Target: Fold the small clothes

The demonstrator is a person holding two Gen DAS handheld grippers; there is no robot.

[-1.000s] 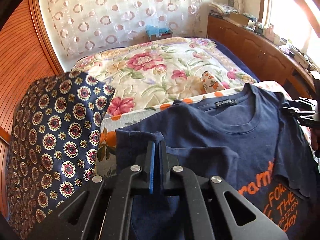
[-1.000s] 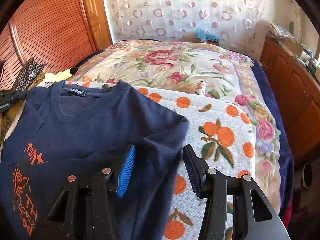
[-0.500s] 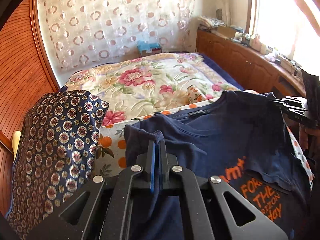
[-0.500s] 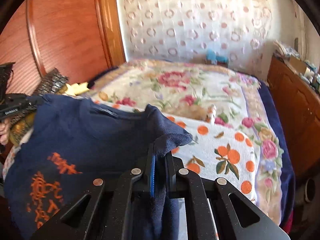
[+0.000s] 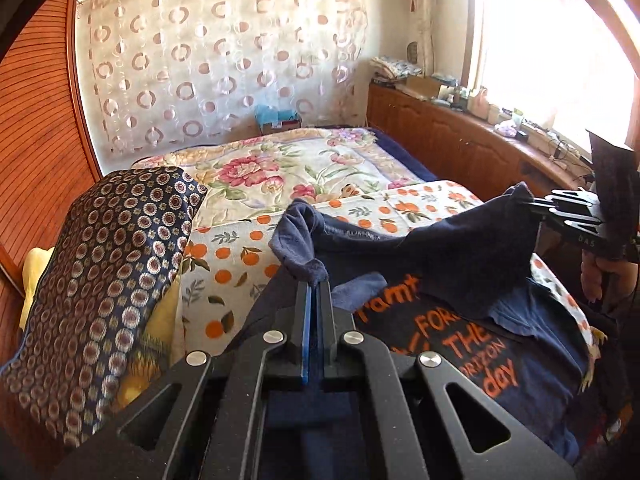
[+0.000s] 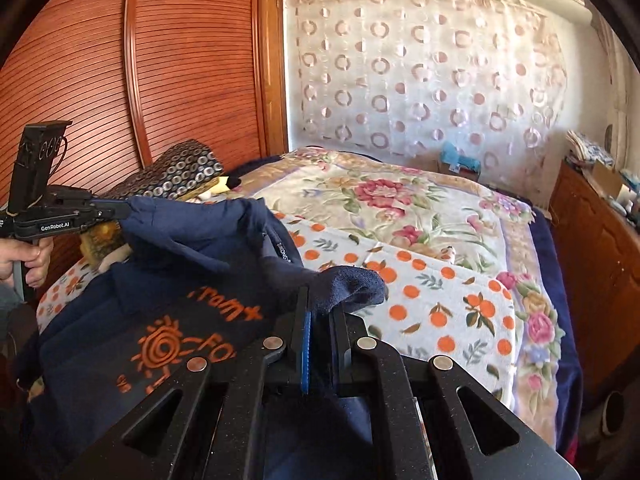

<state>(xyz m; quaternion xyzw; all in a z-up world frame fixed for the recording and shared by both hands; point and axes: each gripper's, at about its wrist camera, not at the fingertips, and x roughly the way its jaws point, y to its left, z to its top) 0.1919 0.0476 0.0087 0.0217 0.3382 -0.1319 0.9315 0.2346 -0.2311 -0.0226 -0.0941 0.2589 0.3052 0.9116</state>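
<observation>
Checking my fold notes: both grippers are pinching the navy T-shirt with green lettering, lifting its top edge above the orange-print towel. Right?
Only the colour is wrong: the navy T-shirt has orange lettering, not green, as the left wrist view shows. The left gripper and right gripper do pinch it above the orange-print towel.

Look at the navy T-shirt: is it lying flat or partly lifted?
Partly lifted. The T-shirt hangs by its two shoulders, one pinched in each claw, left and right; its printed front still rests on the orange-patterned towel.
</observation>
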